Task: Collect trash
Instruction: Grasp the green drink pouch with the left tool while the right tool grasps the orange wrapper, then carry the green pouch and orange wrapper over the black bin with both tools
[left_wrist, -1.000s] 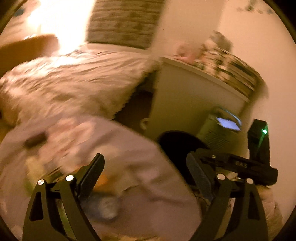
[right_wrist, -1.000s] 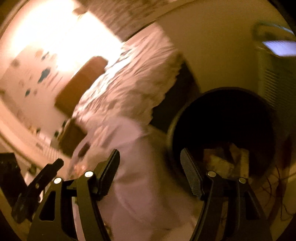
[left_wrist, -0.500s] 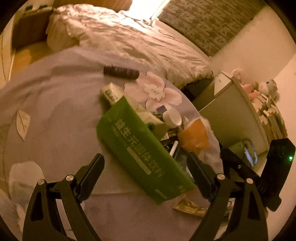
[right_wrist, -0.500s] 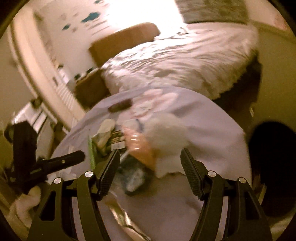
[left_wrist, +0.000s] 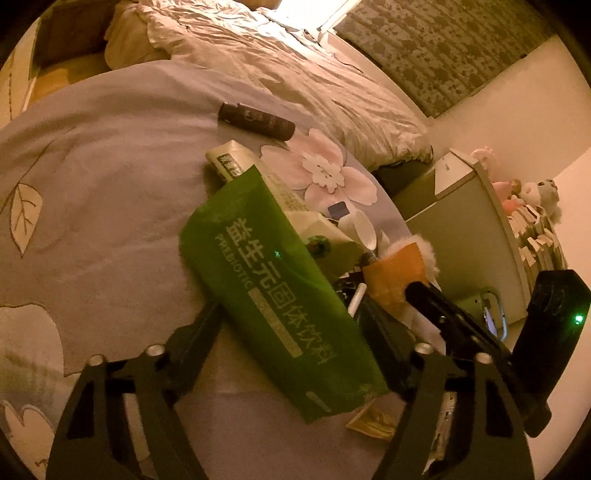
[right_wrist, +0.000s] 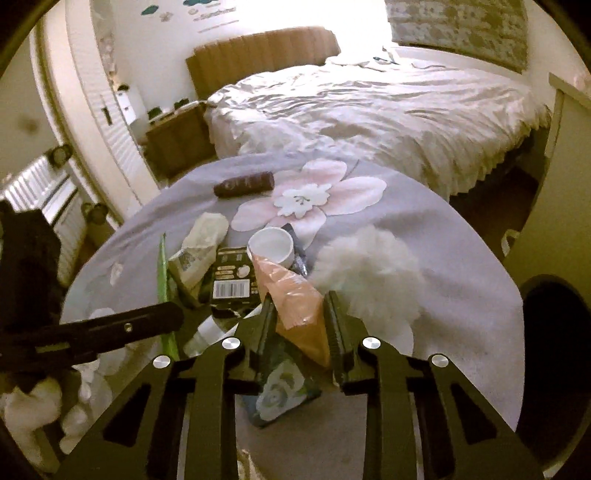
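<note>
**Ana:** Bedroom, warm and dim. What lies nearest the cameras?

**Ben:** Closest is a round table under a lilac cloth (right_wrist: 424, 236) printed with a big pink flower. Behind it, toward twelve o'clock, stands a bed with a rumpled pale quilt (right_wrist: 369, 107).

**Ana:** Where is the trash?

**Ben:** It is heaped on the cloth. In the right wrist view, a white cup (right_wrist: 271, 245) lies on its side near the centre, a dark box with a barcode (right_wrist: 232, 278) just beside it at nine o'clock, and a fluffy white wad (right_wrist: 369, 273) at three o'clock. A brown tube (right_wrist: 244, 184) lies apart at eleven o'clock.

**Ana:** What is the right gripper doing?

**Ben:** The right gripper (right_wrist: 300, 325) has its jaws drawn in on either side of an orange bag (right_wrist: 295, 306); the bag fills the gap between them and looks gripped.

**Ana:** And the left?

**Ben:** The left gripper (left_wrist: 291, 328) has its jaws spread wide. A long green packet (left_wrist: 277, 288) lies slanted between them, from eleven to five o'clock. I cannot tell whether either finger touches it.

**Ana:** Is a bin visible?

**Ben:** A dark round bin (right_wrist: 554, 332) sits beyond the table's edge at three o'clock.
</note>
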